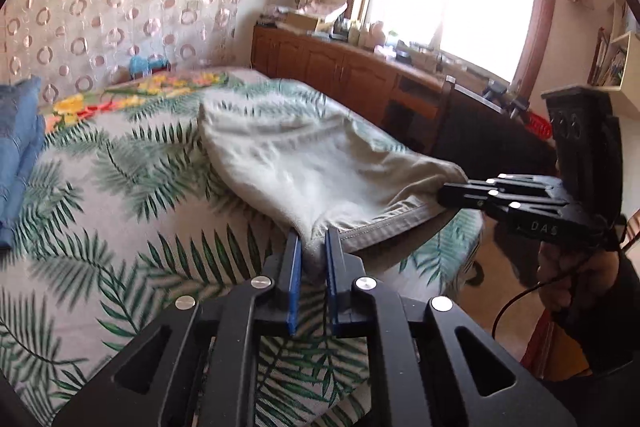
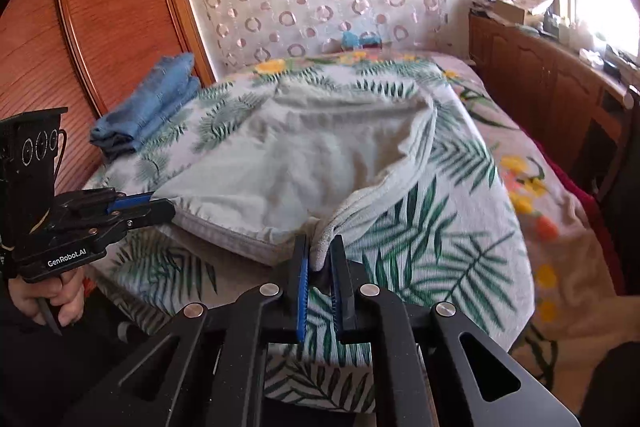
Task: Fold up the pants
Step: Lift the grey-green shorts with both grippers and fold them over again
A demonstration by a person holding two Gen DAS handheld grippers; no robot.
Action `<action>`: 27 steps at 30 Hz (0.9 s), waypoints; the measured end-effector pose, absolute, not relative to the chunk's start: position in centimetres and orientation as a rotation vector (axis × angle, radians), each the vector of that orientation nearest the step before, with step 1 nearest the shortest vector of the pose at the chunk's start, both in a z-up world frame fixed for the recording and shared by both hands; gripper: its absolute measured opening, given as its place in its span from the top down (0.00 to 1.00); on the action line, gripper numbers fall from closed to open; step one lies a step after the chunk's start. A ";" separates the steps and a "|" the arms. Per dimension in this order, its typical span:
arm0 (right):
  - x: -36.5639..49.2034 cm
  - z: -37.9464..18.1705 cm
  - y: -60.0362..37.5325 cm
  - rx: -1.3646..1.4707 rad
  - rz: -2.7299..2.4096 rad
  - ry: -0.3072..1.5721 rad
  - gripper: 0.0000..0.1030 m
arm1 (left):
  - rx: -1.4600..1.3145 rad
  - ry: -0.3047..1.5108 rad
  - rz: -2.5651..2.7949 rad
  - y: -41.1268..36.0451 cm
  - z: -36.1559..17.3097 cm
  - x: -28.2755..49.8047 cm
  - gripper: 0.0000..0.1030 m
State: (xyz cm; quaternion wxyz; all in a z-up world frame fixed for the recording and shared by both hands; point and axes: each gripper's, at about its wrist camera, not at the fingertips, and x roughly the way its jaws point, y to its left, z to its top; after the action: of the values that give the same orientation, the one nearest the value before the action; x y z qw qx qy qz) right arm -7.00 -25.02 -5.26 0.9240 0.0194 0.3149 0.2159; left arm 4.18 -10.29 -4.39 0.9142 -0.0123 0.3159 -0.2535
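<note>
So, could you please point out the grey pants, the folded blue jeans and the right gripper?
grey pants (image 2: 280,155), right wrist view, middle of fabric.
folded blue jeans (image 2: 152,107), right wrist view, top of stack.
right gripper (image 1: 444,195), left wrist view, fingertips.

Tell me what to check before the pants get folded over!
1. Left gripper holds a corner of the pale pants: ok, jaws pinch the fabric.
2. Right gripper holds the other corner: ok, cloth sits between the jaws.
3. Hem between the grippers is stretched: ok, it runs fairly straight.
4. Pants lie smooth: not ok, the middle looks wrinkled and bunched.
5. Folded blue clothes are out of the way: ok, they sit apart near the headboard.
6. Far end of the pants flat on the bed: cannot tell.
</note>
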 end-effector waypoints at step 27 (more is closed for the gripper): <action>-8.4 6.8 -22.3 -0.103 0.551 0.257 0.91 | -0.006 0.310 -0.420 -5.0 10.1 4.3 0.91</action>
State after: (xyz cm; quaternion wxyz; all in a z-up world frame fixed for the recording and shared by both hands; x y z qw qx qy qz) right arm -8.40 -22.34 6.81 0.9528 -0.0508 0.1263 0.2712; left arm 4.27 -5.04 10.07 0.9662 -0.0030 0.1533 -0.2074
